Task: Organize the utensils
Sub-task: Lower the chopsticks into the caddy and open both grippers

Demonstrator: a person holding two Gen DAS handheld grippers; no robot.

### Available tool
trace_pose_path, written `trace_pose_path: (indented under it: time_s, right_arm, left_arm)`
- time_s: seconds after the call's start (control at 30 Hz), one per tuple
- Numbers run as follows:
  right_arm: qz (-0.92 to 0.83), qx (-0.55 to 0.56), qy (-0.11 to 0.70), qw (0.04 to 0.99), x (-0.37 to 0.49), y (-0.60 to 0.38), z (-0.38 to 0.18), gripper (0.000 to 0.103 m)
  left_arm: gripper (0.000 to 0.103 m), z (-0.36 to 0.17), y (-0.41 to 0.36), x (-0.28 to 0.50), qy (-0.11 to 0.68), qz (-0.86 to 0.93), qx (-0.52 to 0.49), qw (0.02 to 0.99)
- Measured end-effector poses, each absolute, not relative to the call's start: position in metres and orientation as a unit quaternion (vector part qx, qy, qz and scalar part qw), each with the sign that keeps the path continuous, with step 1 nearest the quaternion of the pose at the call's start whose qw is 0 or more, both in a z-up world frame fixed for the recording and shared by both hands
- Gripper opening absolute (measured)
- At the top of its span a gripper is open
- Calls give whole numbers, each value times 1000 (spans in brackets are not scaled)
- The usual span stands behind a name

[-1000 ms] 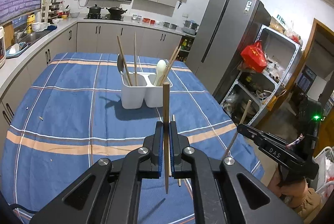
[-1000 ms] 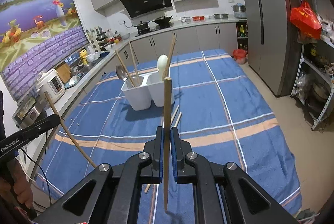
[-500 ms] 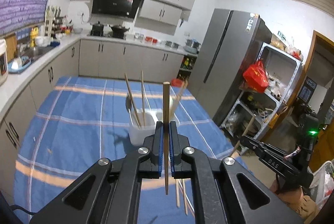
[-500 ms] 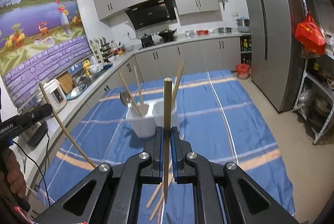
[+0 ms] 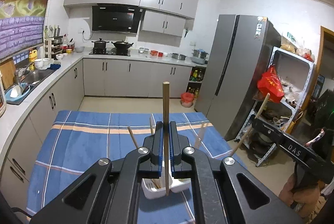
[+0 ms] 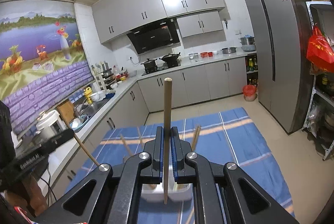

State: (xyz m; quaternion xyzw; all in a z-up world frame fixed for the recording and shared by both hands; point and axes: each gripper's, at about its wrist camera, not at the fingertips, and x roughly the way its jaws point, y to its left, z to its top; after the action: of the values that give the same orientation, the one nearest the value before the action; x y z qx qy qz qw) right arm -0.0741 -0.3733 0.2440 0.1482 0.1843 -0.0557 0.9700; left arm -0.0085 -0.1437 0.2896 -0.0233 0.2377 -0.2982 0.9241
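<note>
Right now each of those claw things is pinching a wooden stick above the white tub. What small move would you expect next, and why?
Probably a short lowering. The left gripper clamps its chopstick upright, tip just over the white holder, which already has chopsticks in it. The right gripper holds its own chopstick the same way above the holder, so both look set to go in.

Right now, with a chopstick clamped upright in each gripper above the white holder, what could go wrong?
Each chopstick is pinched mid-length, so it may pivot or slip. The holder is largely hidden behind the left gripper, so the lower tip could miss a compartment. Chopsticks already inside lean outward and might get knocked.
</note>
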Motion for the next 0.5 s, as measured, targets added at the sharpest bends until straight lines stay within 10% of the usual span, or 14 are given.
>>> trace_pose_path:
  time_s: [0.5]
  right_arm:
    - [-75,166,298,937,10,-399,154,7]
  left_arm:
    - [5,203,-196,86,349,-285,-13,893]
